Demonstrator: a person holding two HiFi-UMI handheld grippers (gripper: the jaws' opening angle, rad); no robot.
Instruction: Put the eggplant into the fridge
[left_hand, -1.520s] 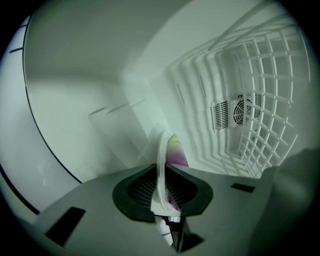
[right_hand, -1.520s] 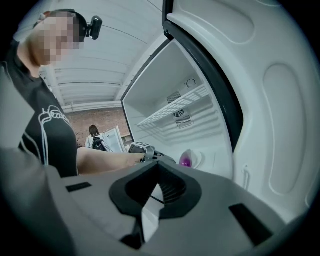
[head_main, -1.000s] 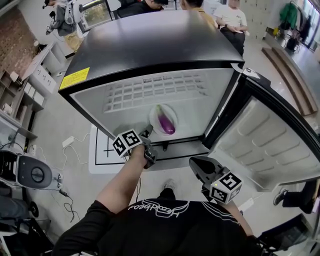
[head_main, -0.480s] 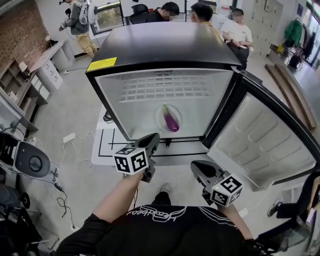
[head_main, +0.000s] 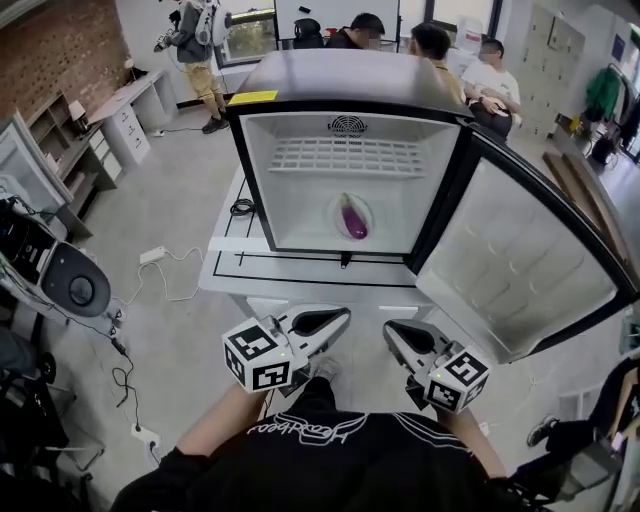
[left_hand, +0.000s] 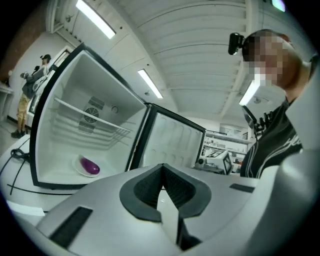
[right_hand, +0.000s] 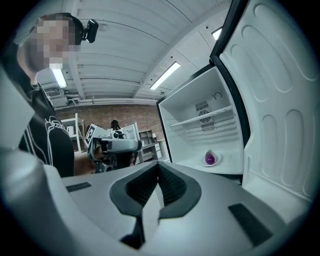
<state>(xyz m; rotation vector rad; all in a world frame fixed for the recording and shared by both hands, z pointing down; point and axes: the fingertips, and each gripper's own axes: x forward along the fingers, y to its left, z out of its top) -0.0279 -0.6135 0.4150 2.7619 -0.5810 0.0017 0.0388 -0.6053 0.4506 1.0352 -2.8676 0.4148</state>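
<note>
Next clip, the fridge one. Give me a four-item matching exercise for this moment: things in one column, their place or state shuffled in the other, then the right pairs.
Things:
1. eggplant
2. fridge door
3. left gripper
4. yellow sticker

Place or state:
A. on top of the fridge
B. shut, holding nothing
C. swung wide open
D. lying on a white plate

Pairs: 1-D, 2-C, 3-B, 4-A
</note>
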